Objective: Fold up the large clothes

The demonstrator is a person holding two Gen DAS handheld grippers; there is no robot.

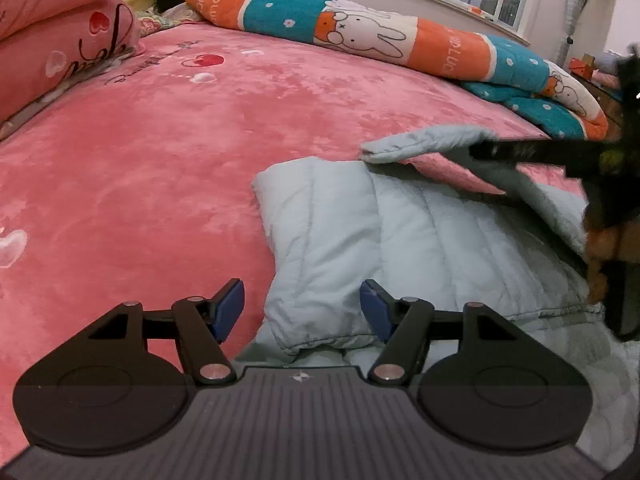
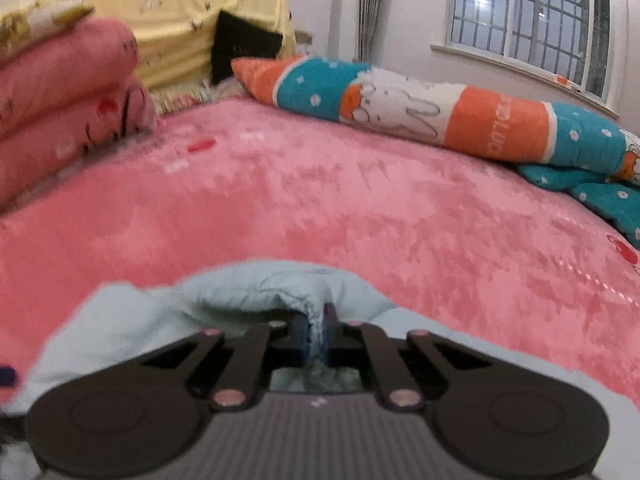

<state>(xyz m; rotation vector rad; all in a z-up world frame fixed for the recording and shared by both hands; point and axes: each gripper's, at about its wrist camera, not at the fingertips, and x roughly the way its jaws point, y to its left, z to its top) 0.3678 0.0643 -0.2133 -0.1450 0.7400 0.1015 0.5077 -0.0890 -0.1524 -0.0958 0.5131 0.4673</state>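
Observation:
A pale blue quilted jacket (image 1: pixel 420 240) lies on the pink bed cover (image 1: pixel 160 160). My left gripper (image 1: pixel 302 306) is open just above the jacket's near folded edge, its blue pads to either side of the cloth without touching it. My right gripper (image 2: pixel 316 334) is shut on a fold of the jacket (image 2: pixel 260 284). In the left wrist view the right gripper (image 1: pixel 480 152) comes in from the right and lifts a sleeve or flap (image 1: pixel 424 142) off the bed.
A long orange and teal rabbit-print bolster (image 1: pixel 380 36) lies along the far side of the bed. Pink folded bedding (image 1: pixel 52 40) is stacked at the far left. A barred window (image 2: pixel 532 20) is in the wall behind.

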